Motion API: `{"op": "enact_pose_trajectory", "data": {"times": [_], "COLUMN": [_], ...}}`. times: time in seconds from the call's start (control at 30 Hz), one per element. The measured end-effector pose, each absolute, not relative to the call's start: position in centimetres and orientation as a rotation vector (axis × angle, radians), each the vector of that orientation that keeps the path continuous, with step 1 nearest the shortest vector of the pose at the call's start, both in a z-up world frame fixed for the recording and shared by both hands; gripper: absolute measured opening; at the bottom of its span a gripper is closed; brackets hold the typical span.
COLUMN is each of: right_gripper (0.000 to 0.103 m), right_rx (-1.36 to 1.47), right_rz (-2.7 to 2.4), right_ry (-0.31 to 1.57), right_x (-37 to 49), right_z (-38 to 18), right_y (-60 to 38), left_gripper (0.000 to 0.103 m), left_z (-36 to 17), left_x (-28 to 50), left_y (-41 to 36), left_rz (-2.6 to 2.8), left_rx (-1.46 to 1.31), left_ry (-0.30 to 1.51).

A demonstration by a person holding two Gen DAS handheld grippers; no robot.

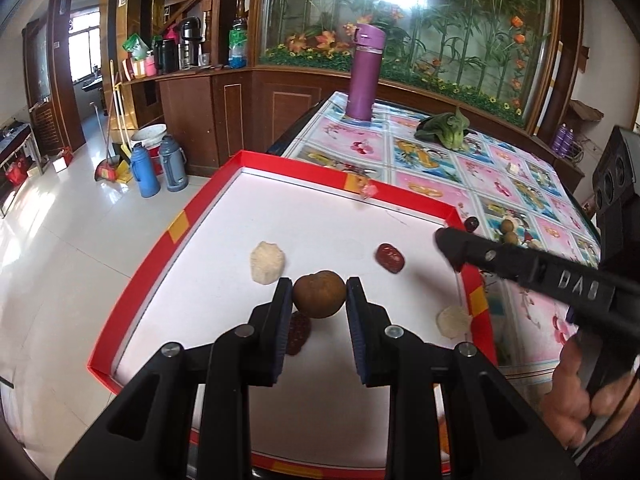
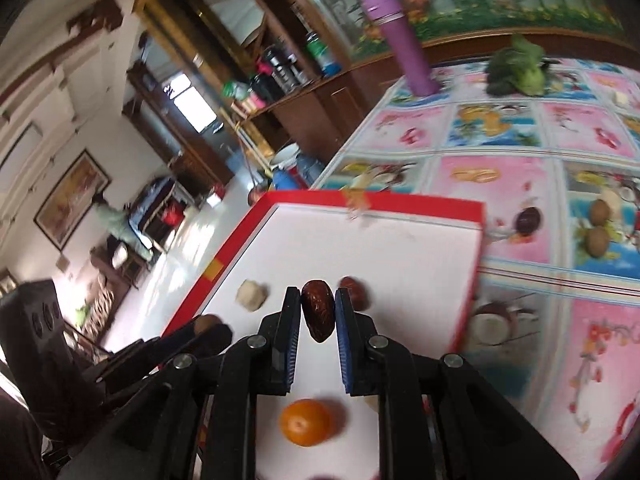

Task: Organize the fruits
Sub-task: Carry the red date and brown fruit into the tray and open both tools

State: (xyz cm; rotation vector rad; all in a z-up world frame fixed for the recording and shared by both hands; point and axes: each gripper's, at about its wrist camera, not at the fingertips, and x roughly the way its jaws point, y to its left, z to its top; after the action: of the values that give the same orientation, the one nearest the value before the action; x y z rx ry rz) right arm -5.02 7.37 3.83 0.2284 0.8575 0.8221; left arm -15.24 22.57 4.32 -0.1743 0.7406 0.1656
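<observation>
Both grippers are mid-placement over the red-rimmed tray (image 1: 132, 276): left gripper (image 1: 319, 300) pinches a brown longan (image 1: 319, 295), right gripper (image 2: 318, 308) clamps a dark red date (image 2: 317, 309), each hovering above the white floor, so next comes lowering and releasing beside matching fruit.

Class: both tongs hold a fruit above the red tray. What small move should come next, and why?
Probably lower the left tongs and release the brown fruit onto the bare white floor of the tray. It is gripped just above that floor, beside the pale piece. The right tongs hold a red date over the tray too.
</observation>
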Motion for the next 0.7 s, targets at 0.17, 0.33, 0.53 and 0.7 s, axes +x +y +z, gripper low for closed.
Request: {"op": "enact_pose_trajectory", "data": {"times": [0.17, 0.33, 0.53, 0.7], "right_gripper": [0.015, 0.015, 0.016, 0.016], "right_rx": [0.194, 0.175, 0.164, 0.148], "right_rz": [0.824, 0.81, 0.809, 0.813], "right_ry": [0.904, 0.936, 0.97, 0.998], "right_x": [-4.5, -4.8, -5.0, -5.1], "right_z": [3.6, 2.6, 1.5, 1.0], "right_y": [9.1, 9.4, 9.9, 10.3], "left_gripper": [0.029, 0.029, 0.029, 0.035], "left_z": [3.6, 3.1, 2.2, 2.2], "left_x": [-14.9, -14.6, -14.1, -14.0], "left_y": [23.5, 23.8, 24.0, 24.0], "left_rz": [0.188, 0.205, 0.222, 0.237], "left_rx": [-0.174, -0.16, -0.15, -0.138], "left_ry": [0.762, 0.776, 0.806, 0.813]}}
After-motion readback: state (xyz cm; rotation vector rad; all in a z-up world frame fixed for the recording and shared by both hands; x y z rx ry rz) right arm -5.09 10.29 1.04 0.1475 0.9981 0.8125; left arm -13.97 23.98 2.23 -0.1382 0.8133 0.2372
